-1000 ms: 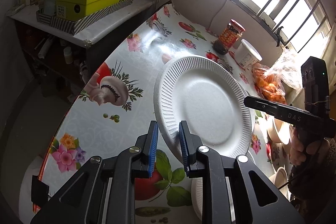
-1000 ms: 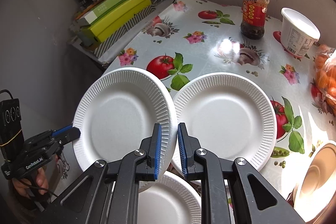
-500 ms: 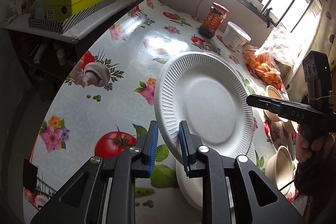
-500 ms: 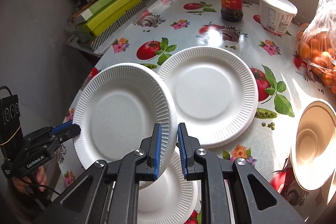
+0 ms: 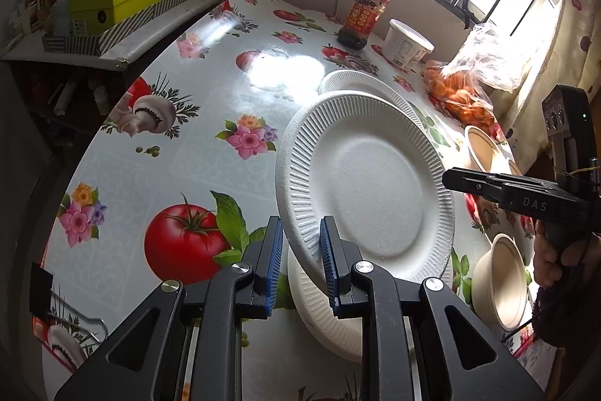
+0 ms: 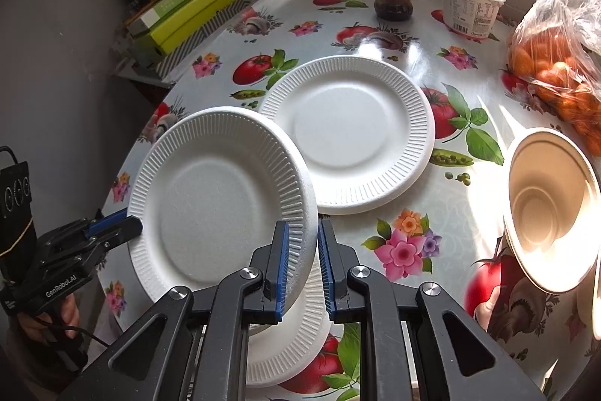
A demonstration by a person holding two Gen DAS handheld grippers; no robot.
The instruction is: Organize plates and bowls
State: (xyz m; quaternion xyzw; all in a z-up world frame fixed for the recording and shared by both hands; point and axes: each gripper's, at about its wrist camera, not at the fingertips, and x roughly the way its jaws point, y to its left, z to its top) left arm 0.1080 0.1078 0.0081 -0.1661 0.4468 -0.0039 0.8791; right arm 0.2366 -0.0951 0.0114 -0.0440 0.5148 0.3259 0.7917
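Both grippers, left gripper (image 5: pixel 300 264) and right gripper (image 6: pixel 303 262), pinch opposite rims of one raised plate (image 6: pixel 221 198); three plates visible, two on table (image 6: pixel 432 232).

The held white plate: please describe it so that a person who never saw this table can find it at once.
On the table with the tomato and flower cloth, three white ribbed plates sit close together. Two lie flat: the far plate and the near plate. The held plate alone hangs tilted above them, its rim pinched by the right gripper and the left gripper on opposite sides.
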